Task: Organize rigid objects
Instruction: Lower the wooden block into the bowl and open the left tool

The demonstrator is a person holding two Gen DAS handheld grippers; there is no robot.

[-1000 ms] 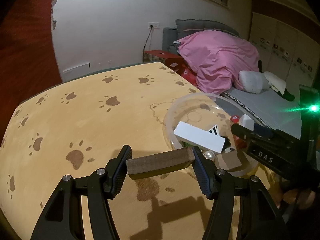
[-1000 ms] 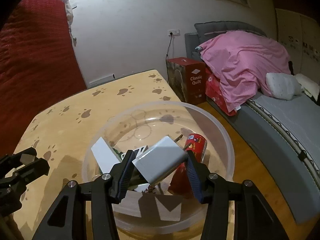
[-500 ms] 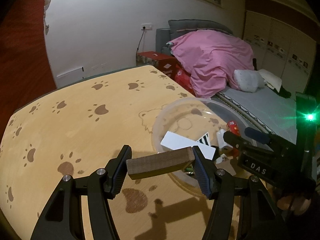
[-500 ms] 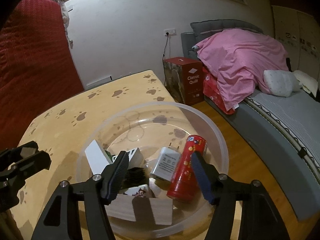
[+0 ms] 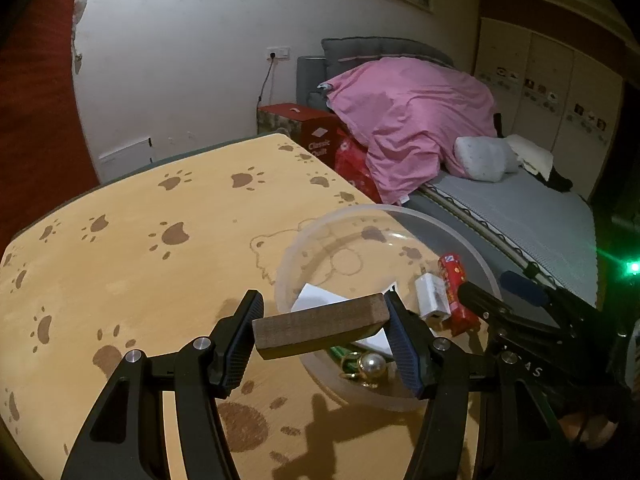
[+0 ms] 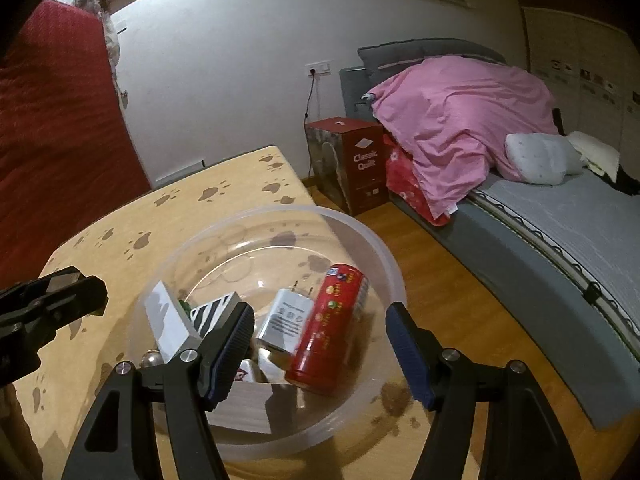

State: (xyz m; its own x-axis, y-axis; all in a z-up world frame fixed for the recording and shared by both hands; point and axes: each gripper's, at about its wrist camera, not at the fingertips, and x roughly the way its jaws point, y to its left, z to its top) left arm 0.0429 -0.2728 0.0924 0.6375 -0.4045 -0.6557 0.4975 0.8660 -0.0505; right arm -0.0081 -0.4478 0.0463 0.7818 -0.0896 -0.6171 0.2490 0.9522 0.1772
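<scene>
A: What does the left tool (image 5: 322, 330) have?

B: It is clenched on a dark wooden block (image 5: 321, 327), long axis crosswise between the ribbed pads, flat and smooth-sided. It hangs just above the near-left rim of the clear plastic bowl (image 5: 288, 256) on the paw-print counter (image 5: 132, 248).

A: So the bowl lies ahead and slightly right of the block?

B: Yes, and the left hand is nearer; a short move forward and right should clear the rim, I judge.

A: And the right tool (image 6: 320, 340)?

B: Released, jaws spread and holding nothing, above the bowl's contents: a white box (image 6: 166, 322), a glossy white charger (image 6: 285, 318) and a red can (image 6: 328, 326) lying on its side.
</scene>
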